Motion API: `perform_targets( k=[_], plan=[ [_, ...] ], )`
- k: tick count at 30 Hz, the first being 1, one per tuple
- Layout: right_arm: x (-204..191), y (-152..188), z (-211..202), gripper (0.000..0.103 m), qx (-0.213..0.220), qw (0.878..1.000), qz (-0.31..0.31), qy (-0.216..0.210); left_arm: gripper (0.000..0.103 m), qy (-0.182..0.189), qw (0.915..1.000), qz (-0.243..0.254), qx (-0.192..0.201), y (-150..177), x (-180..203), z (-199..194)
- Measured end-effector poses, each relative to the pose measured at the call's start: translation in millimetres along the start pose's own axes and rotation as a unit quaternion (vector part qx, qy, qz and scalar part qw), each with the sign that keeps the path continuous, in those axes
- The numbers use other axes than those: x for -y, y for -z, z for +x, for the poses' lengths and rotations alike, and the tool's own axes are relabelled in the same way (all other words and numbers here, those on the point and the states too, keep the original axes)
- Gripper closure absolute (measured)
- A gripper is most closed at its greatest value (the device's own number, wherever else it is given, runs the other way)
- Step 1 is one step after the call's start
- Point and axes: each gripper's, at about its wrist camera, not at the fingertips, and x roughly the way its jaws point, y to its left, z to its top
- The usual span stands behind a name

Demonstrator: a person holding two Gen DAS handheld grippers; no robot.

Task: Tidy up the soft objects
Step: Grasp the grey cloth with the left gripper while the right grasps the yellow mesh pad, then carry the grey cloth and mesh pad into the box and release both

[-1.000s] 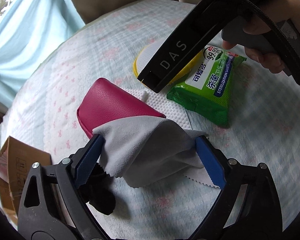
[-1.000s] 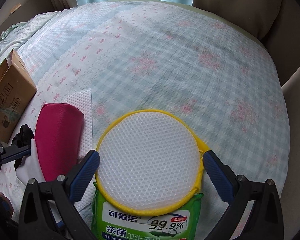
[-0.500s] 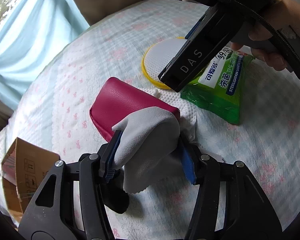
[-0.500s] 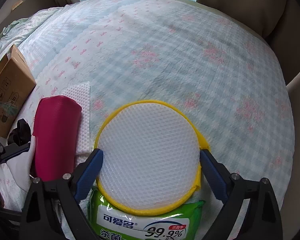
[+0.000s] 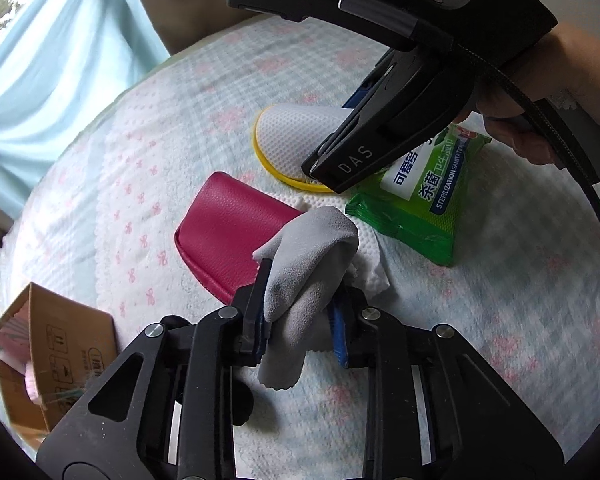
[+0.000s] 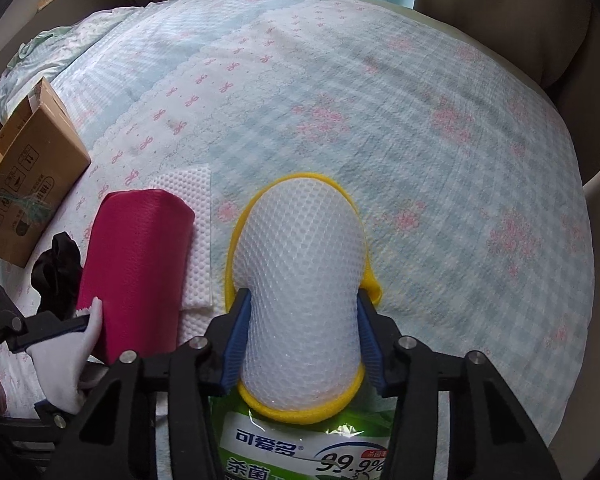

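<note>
Nearest the left wrist camera, the left gripper (image 5: 300, 316) has its fingers pinching a bunched grey cloth (image 5: 314, 256), limp and light, which droops over the edge of the red pouch (image 5: 228, 232) on the bed (image 5: 520, 300). Farther off, the right gripper (image 6: 304, 340) squeezes the yellow-rimmed mesh pad (image 6: 300, 264), lying partly on the green wipes pack (image 6: 300, 452). It buckles into a hump, so it seems springy and best gripped across its middle.

left gripper (image 5: 300, 312) pinching grey cloth (image 5: 312, 256), red pouch (image 5: 228, 232)
</note>
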Motion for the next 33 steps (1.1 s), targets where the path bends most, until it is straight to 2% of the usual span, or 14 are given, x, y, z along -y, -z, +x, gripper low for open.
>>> perform_targets(
  k=[5, 18, 25, 33],
  plan=[
    [-1.7, -3.2, -7.4, 0.066, 0.008, 1.0, 0.011, -0.003, 0.089, 0.005, 0.9999, -0.009, 0.001, -2.2, -0.3, -9.3],
    [-9.4, -4.2, -52.0, 0.066, 0.035, 0.998, 0.04, 0.016, 0.089, -0.001, 0.9993, -0.03, 0.021, 0.4, -14.5, -39.2],
    [-23.3, -11.8, -113.5, 0.066, 0.051, 0.996, 0.06, 0.039, 0.089, 0.003, 0.9978, -0.054, 0.038, -8.5, -39.1, -86.2],
    [-52.7, -41.7, -216.7, 0.066, 0.083, 0.991, 0.086, 0.061, 0.089, 0.015, 0.9942, -0.09, 0.056, -39.8, -101.8, -155.9]
  ],
)
